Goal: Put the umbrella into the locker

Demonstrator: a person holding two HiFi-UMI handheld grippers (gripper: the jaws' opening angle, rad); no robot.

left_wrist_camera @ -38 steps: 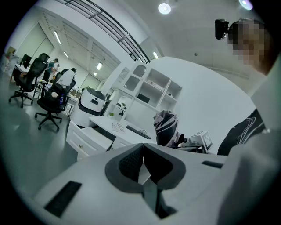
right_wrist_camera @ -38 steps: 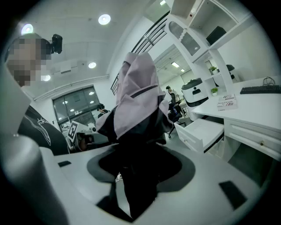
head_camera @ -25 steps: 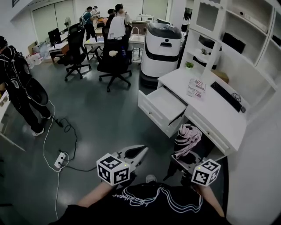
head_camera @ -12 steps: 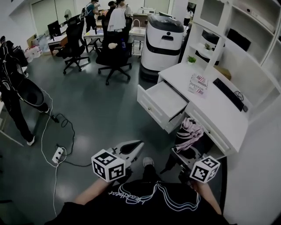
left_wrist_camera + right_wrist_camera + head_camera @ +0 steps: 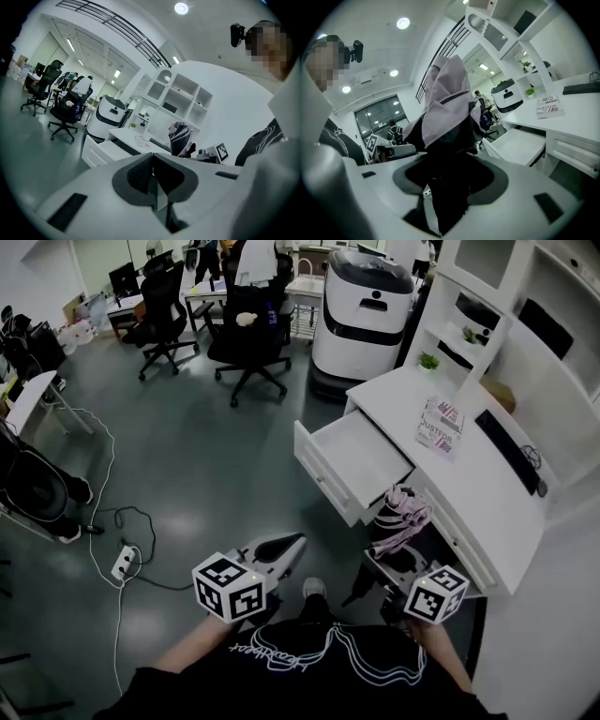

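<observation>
A folded pink and black umbrella [image 5: 401, 517] stands upright in my right gripper [image 5: 382, 566], whose jaws are shut on its dark lower part, just in front of the white desk [image 5: 469, 512]. In the right gripper view the umbrella [image 5: 447, 105] fills the middle above the gripper [image 5: 447, 187]. My left gripper [image 5: 292, 546] is shut and empty, level with the right one and to its left; its pads meet in the left gripper view [image 5: 152, 161]. The umbrella [image 5: 181, 137] also shows there at the right. A white drawer [image 5: 361, 465] of the desk stands pulled open beyond the umbrella.
On the desk lie a booklet [image 5: 441, 426] and a keyboard [image 5: 511, 451], with white shelves above. A white machine [image 5: 366, 315] stands at the desk's far end. Office chairs [image 5: 248, 338] stand farther back. A power strip [image 5: 123, 562] and cables lie on the floor at left.
Both grippers and the view have shifted toward the desk and drawer, the umbrella still held. The person standing at the left has slid mostly out of view.
</observation>
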